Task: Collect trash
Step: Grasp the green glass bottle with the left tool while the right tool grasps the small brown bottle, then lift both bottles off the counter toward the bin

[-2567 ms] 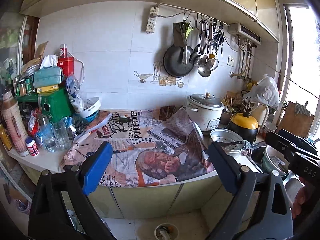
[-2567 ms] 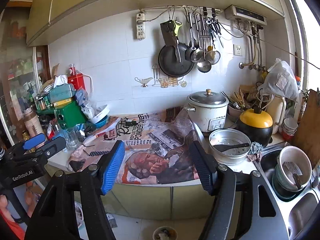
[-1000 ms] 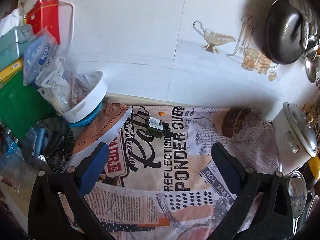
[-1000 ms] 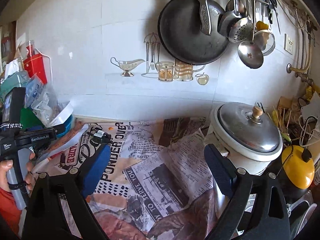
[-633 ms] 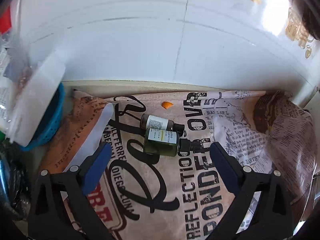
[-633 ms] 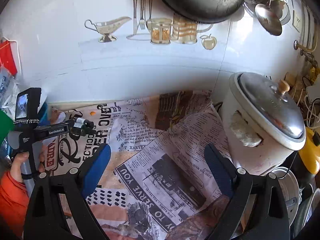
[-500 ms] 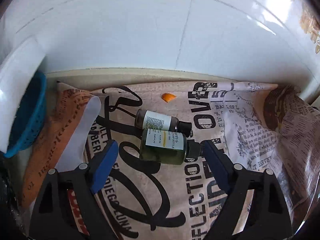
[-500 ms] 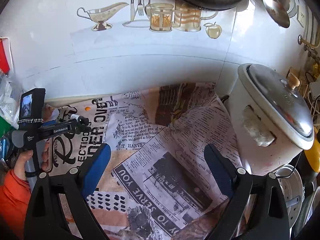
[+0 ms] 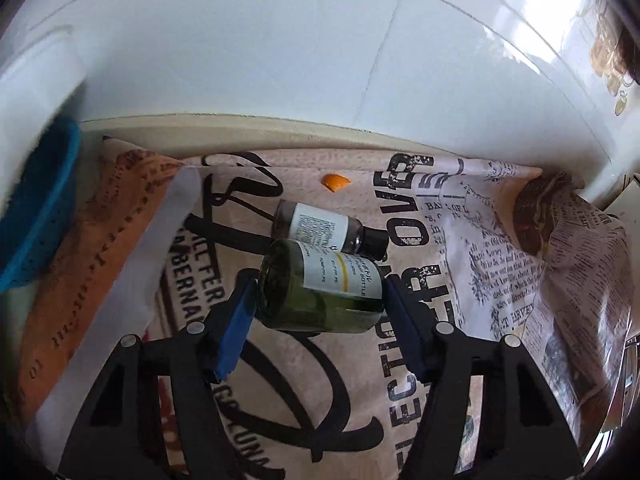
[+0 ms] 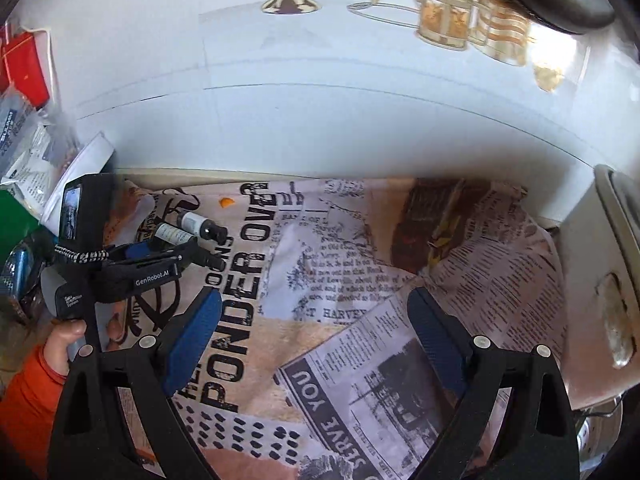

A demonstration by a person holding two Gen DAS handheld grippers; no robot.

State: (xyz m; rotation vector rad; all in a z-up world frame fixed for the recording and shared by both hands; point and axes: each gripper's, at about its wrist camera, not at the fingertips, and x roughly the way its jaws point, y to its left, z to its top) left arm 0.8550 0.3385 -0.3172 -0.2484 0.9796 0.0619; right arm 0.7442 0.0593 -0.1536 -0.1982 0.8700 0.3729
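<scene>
A dark green glass bottle (image 9: 312, 304) with a white label lies on the printed newspaper (image 9: 304, 400) by the back wall. My left gripper (image 9: 319, 298) is closing on it lengthwise: the left blue pad touches its base, the right pad covers its cap end. A smaller clear bottle (image 9: 320, 226) with a black cap lies just behind, and an orange scrap (image 9: 335, 182) beyond that. From the right wrist view, the left gripper (image 10: 160, 256) and both bottles sit at the left. My right gripper (image 10: 314, 300) hangs open over the newspaper (image 10: 360, 248), with nothing between its fingers.
White tiled wall (image 9: 280, 60) stands close behind the bottles. A blue colander under a white bowl (image 9: 36, 208) is at the left. A white rice cooker (image 10: 600, 280) stands at the right. A hand (image 10: 64, 340) in an orange sleeve holds the left gripper.
The left gripper dropped down to the green bottle and its jaws narrowed around it; the bottle's base turned toward the camera. The right gripper moved lower and closer over the newspaper, still wide.
</scene>
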